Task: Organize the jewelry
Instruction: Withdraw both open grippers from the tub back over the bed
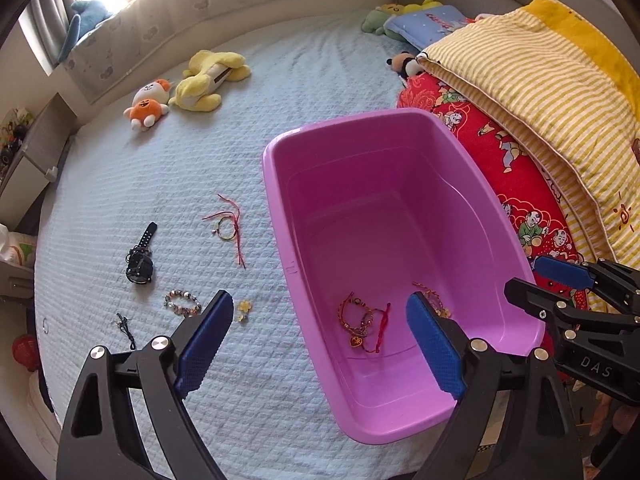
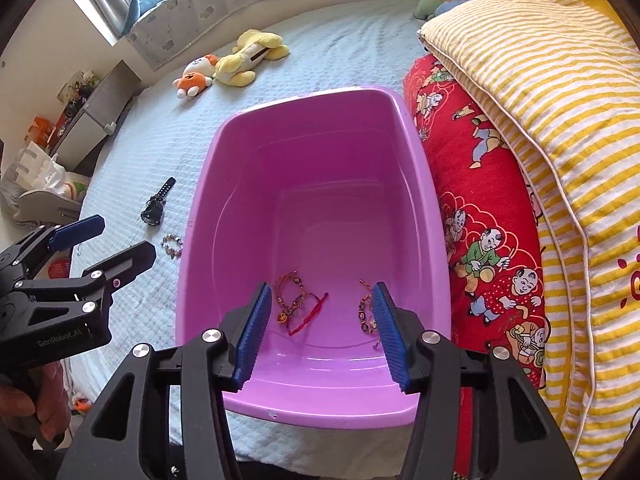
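The left wrist view looks down and forward along the left gripper (image 1: 320, 338) from above the near left corner of the pink tub (image 1: 280, 216), close to it, taking in the pale blue bedspread (image 1: 160, 168) to the tub's left. The right wrist view looks down from above the tub's near end along the right gripper (image 2: 320, 330), nearer to straight over the basin and aimed along its length. Both face the far side of the bed, where the yellow plush toy (image 1: 208, 80) lies. They share the tub, the bracelets (image 1: 362, 322) on its floor, the black watch (image 1: 141, 258), and the striped quilt (image 1: 540, 92); each view also catches the other gripper at its edge
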A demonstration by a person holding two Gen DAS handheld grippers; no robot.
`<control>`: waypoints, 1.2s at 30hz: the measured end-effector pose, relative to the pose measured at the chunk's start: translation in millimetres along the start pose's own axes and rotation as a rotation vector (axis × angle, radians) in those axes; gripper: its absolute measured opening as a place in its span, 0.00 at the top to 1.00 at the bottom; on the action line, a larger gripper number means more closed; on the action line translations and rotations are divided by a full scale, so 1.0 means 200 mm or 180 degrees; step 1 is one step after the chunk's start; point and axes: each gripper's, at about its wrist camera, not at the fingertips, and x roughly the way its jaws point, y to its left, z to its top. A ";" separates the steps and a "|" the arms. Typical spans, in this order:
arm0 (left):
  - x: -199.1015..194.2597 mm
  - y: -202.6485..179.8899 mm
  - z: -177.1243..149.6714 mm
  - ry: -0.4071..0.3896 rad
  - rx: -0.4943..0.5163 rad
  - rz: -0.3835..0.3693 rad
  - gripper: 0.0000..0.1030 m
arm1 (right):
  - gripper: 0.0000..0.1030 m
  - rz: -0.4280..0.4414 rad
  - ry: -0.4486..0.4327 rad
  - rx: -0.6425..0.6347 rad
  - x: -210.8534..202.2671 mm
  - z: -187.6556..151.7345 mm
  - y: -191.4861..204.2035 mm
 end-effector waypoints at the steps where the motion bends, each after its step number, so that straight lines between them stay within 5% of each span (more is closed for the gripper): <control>1: -0.01 0.01 -0.01 -0.0018 -0.0020 -0.0006 0.16 | 0.51 0.0018 -0.0003 -0.0040 -0.01 -0.01 0.03; 10: -0.11 0.27 -0.14 -0.0061 -0.0483 0.0087 0.15 | 0.49 0.0327 0.0067 -0.0283 0.02 -0.07 0.33; 18: -0.20 0.77 -0.37 0.0053 -0.1289 0.0418 0.14 | 0.47 0.0493 0.0167 -0.0569 0.08 -0.11 0.64; 26: -0.30 1.30 -0.64 0.0073 -0.1676 0.0760 0.12 | 0.47 0.0591 0.0174 -0.0599 0.16 -0.17 0.99; 36: -0.20 1.89 -0.67 -0.0154 -0.1172 0.0625 0.12 | 0.45 0.0142 0.0046 0.0037 0.33 -0.25 1.37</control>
